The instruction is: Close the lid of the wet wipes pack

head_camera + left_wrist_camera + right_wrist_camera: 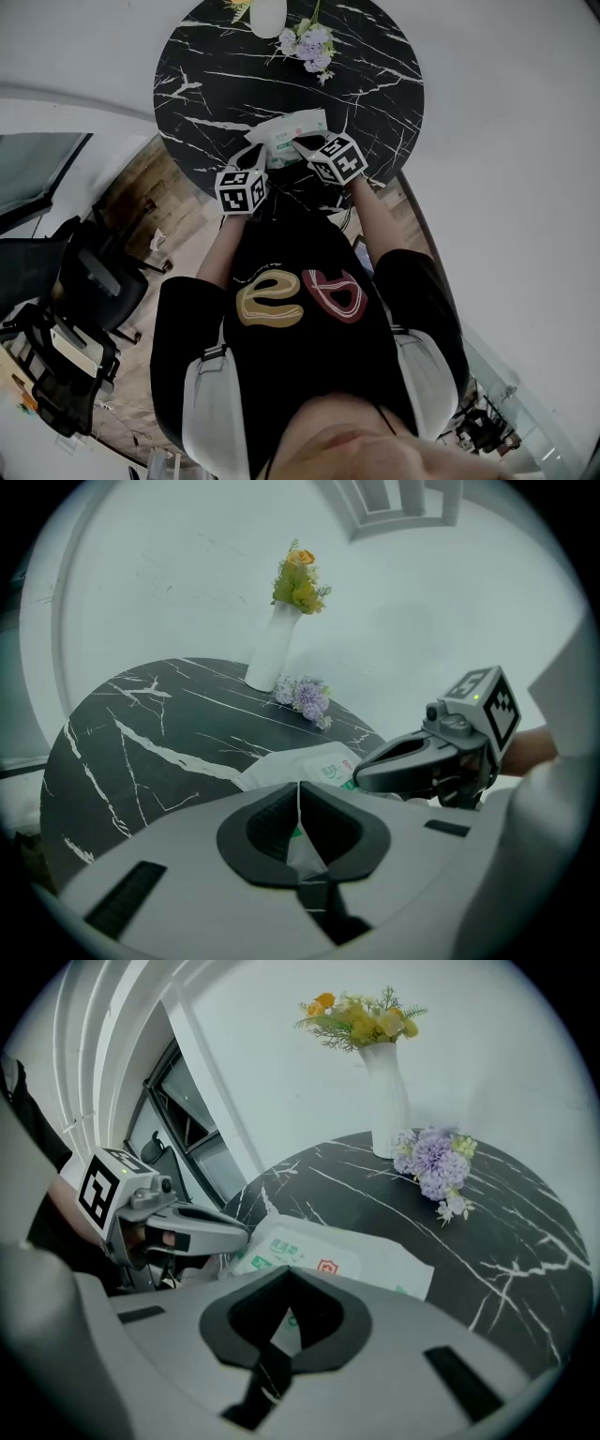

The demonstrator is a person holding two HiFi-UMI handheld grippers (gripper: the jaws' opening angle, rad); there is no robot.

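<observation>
You're pinching the near edge of the wet wipes pack (298, 124) in the left gripper (300, 841), jaws pressed together on film. The right gripper (279, 1330) is clamping it too. Pack's lying on the black table (206, 84).

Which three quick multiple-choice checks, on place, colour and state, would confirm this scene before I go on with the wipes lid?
1. Where does the wet wipes pack lie?
A. At the near edge of the table, by the person
B. Against the vase
C. On the floor

2. What colour are the loose flowers lying on the table?
A. Red
B. Purple
C. Blue

3. How is the left hand-held gripper?
A. Wide open
B. Holding the vase
C. Shut on the pack's edge

Answers:
1 A: the head view shows it at the rim nearest the person.
2 B: the right gripper view shows lilac blooms.
3 C: its jaws meet on a thin white edge of the pack.
</observation>
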